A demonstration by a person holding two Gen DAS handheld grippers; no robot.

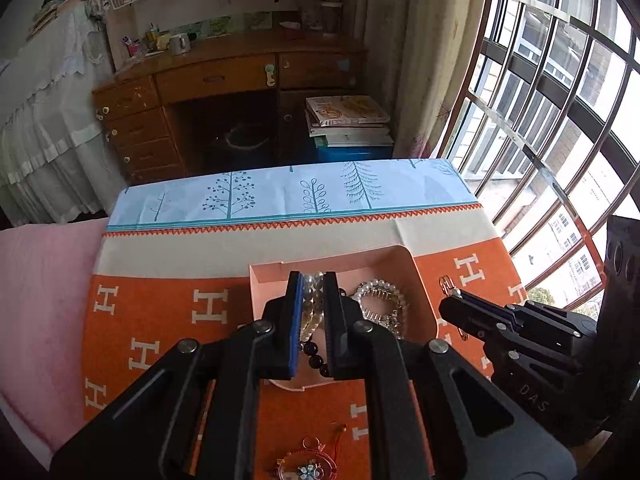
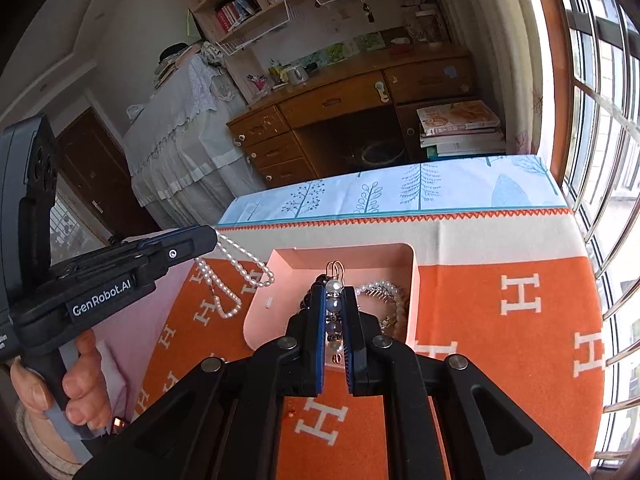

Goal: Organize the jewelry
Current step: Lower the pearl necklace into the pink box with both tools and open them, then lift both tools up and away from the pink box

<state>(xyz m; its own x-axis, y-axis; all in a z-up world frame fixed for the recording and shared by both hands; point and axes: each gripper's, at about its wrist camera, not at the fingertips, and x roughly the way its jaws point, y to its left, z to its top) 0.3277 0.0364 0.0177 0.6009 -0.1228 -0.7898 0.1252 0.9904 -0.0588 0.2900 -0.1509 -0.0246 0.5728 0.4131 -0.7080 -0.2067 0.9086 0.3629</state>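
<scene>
- Left gripper (image 1: 313, 280): jaws clamped on a pearl strand (image 2: 236, 272). In the right wrist view the strand hangs in loops from the fingertips, above the orange cloth (image 1: 160, 320) and just left of the pink tray (image 1: 420, 280).
- Right gripper (image 2: 335, 292): jaws clamped on a beaded earring (image 2: 334, 308) of white and dark beads; its gold hook stands above the fingertips, over the tray.
- Pink tray: rests on the orange cloth with white H marks. It holds a pearl bracelet (image 1: 380, 292) at the right side and a dark bead bracelet (image 1: 316, 354) at the near edge.
- A red knotted pendant (image 1: 308, 464) lies on the cloth, nearer than the tray.
- A hand (image 2: 76, 392) grips the left gripper's handle.
</scene>
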